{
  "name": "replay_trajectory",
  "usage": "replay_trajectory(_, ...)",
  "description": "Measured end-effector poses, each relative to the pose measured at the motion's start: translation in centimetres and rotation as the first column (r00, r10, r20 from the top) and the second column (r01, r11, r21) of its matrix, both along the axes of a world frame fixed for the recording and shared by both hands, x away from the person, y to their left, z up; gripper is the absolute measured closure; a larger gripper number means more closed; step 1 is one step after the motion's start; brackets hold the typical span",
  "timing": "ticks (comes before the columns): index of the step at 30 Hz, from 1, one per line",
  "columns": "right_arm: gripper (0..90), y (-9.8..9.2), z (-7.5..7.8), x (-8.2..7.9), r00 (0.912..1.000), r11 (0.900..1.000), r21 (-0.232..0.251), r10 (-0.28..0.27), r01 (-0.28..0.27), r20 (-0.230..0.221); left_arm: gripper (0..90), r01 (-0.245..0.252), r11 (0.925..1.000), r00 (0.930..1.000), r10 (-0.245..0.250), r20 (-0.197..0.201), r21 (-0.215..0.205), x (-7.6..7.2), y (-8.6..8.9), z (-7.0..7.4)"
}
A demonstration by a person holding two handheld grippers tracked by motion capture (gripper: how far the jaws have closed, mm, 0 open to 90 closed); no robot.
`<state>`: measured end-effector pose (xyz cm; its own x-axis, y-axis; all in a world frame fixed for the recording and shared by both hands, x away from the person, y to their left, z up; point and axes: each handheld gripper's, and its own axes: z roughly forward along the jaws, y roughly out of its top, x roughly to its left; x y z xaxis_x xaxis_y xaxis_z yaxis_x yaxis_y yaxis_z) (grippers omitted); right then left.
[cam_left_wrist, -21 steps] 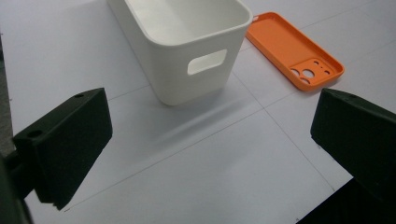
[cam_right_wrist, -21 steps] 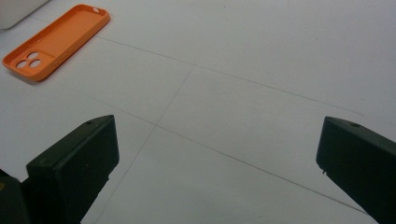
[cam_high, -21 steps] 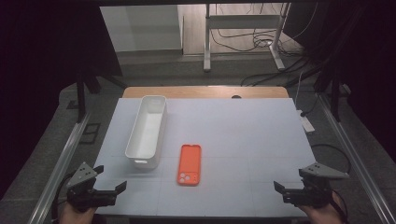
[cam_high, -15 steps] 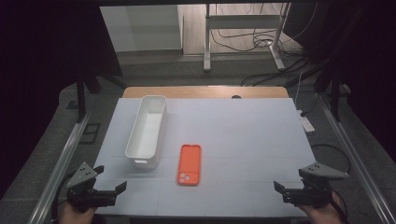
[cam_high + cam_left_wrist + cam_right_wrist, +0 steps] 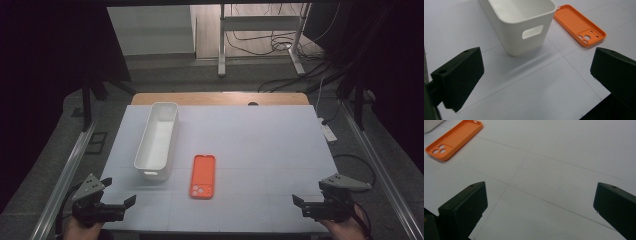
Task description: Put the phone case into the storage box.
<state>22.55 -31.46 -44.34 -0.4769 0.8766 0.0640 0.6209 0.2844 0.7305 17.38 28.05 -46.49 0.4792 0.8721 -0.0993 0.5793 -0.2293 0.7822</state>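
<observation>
Beside white bin [image 5: 157,140], orange phone case [image 5: 203,176], both grippers wide, empty

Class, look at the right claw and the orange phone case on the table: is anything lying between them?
Nothing visible does. Between the open right claw and the orange phone case there is bare table. The white bin stands to the case's other side.
</observation>
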Motion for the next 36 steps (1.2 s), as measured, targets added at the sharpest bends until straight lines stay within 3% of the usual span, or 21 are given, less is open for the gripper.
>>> replay_trajectory(17,0.0,0.3,0.0,0.3,0.9998,1.000,0.001,0.019,-0.019,-0.007,0.0,0.007,0.9999,1.0000,-0.007,-0.001,-0.014,0.0,0.1,0.0)
replay_trajectory(21,0.0,0.7,0.1,0.5,0.9980,0.998,0.018,0.063,-0.063,0.012,0.0,0.008,0.9998,1.0000,-0.008,-0.002,-0.018,0.0,0.2,0.0)
replay_trajectory(36,0.0,1.8,0.2,1.6,0.9955,0.996,0.002,0.094,-0.094,0.010,0.0,0.009,0.9997,1.0000,-0.009,-0.004,-0.021,0.0,0.2,0.0)
